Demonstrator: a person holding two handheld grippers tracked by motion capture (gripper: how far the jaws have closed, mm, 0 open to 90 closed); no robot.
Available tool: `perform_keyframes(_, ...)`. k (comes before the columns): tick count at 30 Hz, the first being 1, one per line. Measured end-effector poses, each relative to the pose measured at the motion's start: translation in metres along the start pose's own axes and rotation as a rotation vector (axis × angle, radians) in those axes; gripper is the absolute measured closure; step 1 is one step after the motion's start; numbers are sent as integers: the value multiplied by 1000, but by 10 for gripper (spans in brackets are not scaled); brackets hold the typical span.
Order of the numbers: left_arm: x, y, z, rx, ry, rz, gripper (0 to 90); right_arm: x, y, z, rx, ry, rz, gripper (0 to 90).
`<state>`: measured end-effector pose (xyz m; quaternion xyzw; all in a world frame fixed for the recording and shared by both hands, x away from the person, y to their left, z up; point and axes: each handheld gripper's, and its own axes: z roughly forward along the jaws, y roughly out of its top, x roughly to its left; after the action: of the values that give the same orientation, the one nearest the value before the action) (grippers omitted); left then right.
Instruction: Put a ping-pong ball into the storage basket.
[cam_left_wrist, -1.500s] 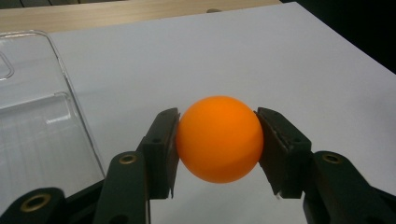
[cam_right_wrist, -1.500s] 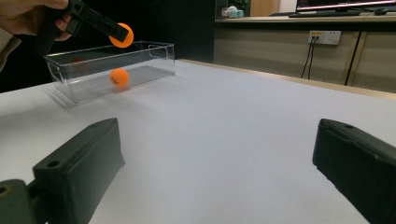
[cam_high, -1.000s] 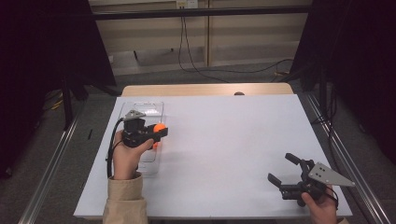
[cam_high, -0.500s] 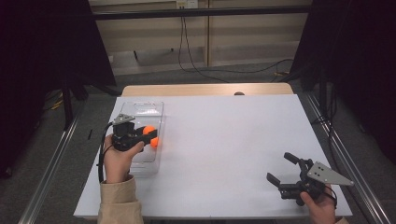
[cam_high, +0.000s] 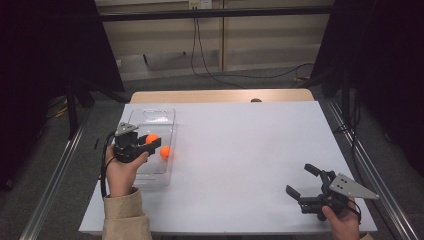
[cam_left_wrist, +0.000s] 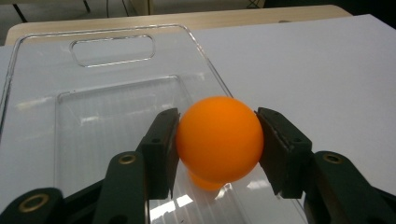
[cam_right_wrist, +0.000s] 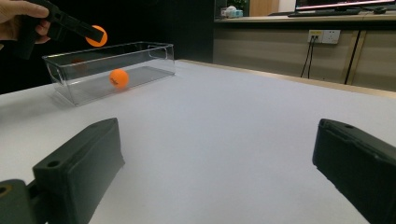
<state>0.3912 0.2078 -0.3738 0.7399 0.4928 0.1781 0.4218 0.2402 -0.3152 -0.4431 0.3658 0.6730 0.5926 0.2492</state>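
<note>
My left gripper (cam_high: 152, 139) is shut on an orange ball (cam_left_wrist: 218, 139) and holds it above a clear plastic bin (cam_high: 155, 116) at the table's left side. A second orange ball (cam_high: 165, 152) lies on the bin's floor, and in the left gripper view it peeks out just below the held ball (cam_left_wrist: 205, 183). The right gripper view shows the held ball (cam_right_wrist: 96, 35) above the bin (cam_right_wrist: 140, 58) and the other ball (cam_right_wrist: 119, 78) inside it. My right gripper (cam_high: 300, 180) stands open near the table's front right corner, with nothing between its jaws.
The white table (cam_high: 240, 150) is bare between the bin and the right gripper. A wooden strip (cam_high: 220, 96) runs along its far edge. Metal rails (cam_high: 55, 175) flank the table, and cables (cam_high: 210, 70) lie on the floor behind it.
The left hand has carried the orange ball to the left, from the bin's right edge to over the bin. The right gripper has stayed in place.
</note>
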Motion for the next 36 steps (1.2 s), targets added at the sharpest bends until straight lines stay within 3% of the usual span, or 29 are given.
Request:
perform_keyframes(7,4,-6,-4,-11,18,-1,488,3,1,1,0,8,-8,13)
perform_keyframes(10,3,-7,-5,-24,44,-2,324,2,1,0,-3,1,-5,13)
perform_keyframes(16,4,-14,-11,-72,34,-28,267,2,1,-3,-6,-1,-7,13)
perform_keyframes(22,1,-23,-15,-86,24,-36,225,1,1,-3,-9,-2,-1,13)
perform_keyframes(36,-22,-38,-25,-134,-12,-5,109,1,1,-4,-12,-4,0,13)
